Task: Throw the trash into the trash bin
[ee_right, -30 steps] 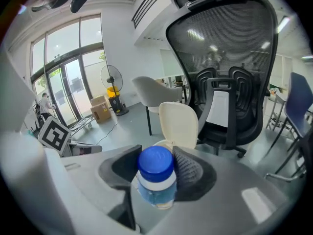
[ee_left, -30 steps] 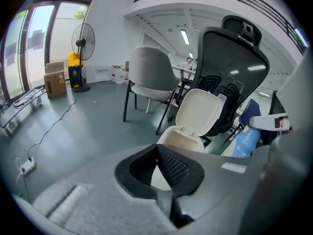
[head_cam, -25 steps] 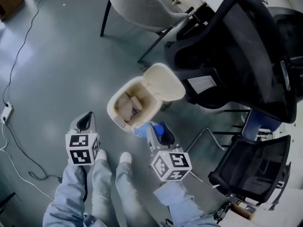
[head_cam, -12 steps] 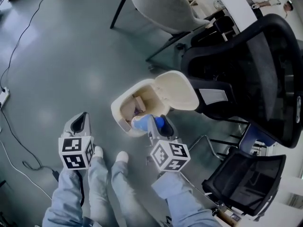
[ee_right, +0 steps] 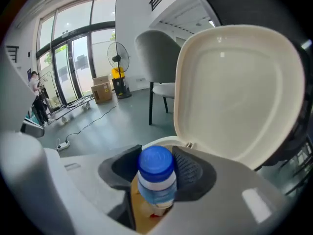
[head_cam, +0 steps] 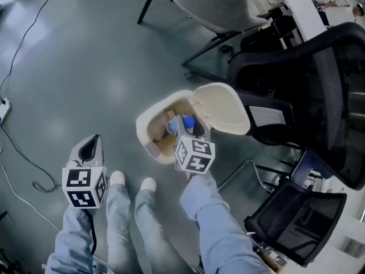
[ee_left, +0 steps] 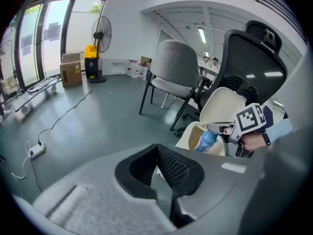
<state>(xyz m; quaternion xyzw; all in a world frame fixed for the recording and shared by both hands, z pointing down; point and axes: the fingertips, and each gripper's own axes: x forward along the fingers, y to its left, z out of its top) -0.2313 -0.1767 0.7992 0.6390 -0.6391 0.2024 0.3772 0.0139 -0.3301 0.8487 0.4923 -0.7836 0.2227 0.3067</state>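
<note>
A cream trash bin stands on the grey floor with its lid flipped open and some trash inside. My right gripper is shut on a plastic bottle with a blue cap, holding it over the bin's opening. In the right gripper view the bottle sits between the black pads, cap toward the camera, with the raised lid just behind it. My left gripper hangs to the left of the bin, its jaws together and empty. From the left gripper view the bin and bottle show at right.
A grey shell chair stands beyond the bin. Black mesh office chairs crowd its right side. Cables and a power strip run along the floor at left. The person's shoes are just in front of the bin.
The right gripper has carried the bottle from the bin's near side to over its opening. The left gripper has drifted slightly left and stayed shut.
</note>
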